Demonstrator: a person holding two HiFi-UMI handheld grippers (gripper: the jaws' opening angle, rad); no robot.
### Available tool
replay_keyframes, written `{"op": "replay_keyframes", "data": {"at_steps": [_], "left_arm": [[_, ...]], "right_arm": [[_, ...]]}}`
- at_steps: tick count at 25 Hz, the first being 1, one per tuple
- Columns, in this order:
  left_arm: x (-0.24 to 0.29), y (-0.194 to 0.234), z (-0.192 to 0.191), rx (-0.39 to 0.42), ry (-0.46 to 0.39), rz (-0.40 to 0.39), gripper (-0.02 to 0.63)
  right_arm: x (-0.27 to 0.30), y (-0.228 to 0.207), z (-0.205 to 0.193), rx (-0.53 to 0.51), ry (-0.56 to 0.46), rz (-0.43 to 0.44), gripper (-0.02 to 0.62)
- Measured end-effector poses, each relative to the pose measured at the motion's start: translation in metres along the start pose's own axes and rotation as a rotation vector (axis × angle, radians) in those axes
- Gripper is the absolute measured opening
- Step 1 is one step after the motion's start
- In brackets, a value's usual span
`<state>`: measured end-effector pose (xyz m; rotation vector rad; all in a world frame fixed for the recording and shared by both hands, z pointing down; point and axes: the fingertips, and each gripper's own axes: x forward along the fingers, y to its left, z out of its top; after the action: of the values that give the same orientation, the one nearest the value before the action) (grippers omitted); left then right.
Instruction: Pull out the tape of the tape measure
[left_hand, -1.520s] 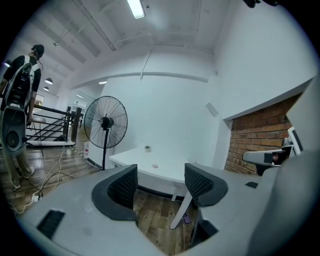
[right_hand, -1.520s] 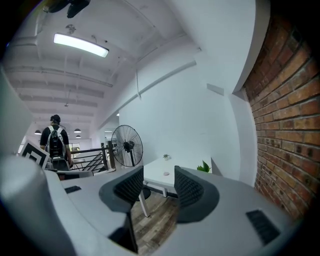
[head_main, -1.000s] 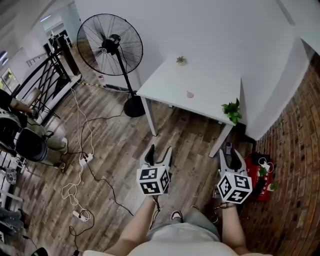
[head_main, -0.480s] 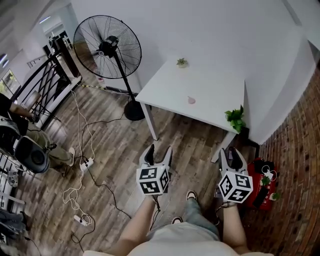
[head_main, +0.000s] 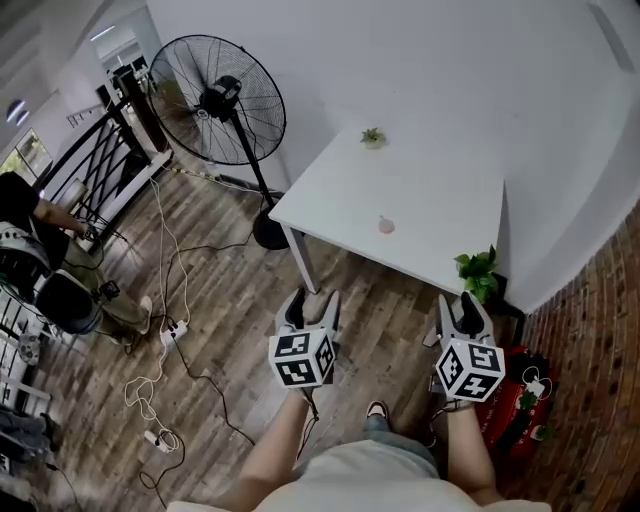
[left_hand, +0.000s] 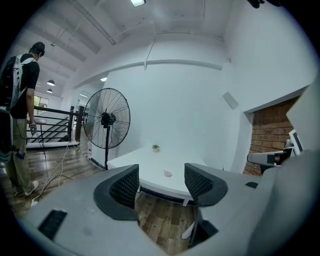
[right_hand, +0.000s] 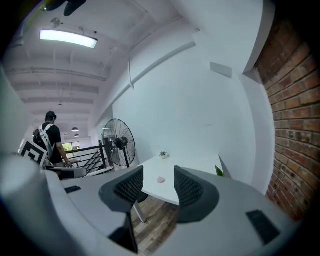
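Note:
A small pink round thing, likely the tape measure, lies on the white table ahead of me, toward its near edge. It also shows far off between the jaws in the left gripper view and the right gripper view. My left gripper is held over the wooden floor short of the table, open and empty. My right gripper hangs beside it near the table's right leg, also open with nothing in it. Both are well apart from the pink thing.
A tall standing fan is left of the table. A little potted plant sits at the table's far edge, a leafy plant by its right corner. Cables trail on the floor at left; a person stands there. A red box lies by the brick wall.
I have stepped closer to the table, which now sits lower and nearer in the head view. Both grippers keep the same pose in front of me, open.

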<state>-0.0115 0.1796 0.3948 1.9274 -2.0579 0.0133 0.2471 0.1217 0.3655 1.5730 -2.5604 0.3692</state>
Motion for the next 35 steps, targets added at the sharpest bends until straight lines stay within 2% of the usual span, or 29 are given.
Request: {"op": "replay_keyframes", "data": {"at_steps": [12, 22, 27, 35], "left_arm": [[0.09, 0.012, 0.017, -0.019, -0.017, 0.064, 0.272], [0.141, 0.034, 0.018, -0.025, 0.001, 0.075, 0.272], [0.189, 0.051, 0.02, -0.033, 0.02, 0.031, 0.272], [0.287, 0.079, 0.067, 0.038, 0.038, -0.122, 0.272]], "right_arm": [[0.103, -0.03, 0.026, -0.03, 0.006, 0.059, 0.19], [0.165, -0.032, 0.016, -0.032, 0.064, 0.077, 0.192], [0.198, -0.034, 0.014, -0.03, 0.071, 0.033, 0.192], [0.265, -0.033, 0.035, 0.036, 0.04, -0.117, 0.193]]}}
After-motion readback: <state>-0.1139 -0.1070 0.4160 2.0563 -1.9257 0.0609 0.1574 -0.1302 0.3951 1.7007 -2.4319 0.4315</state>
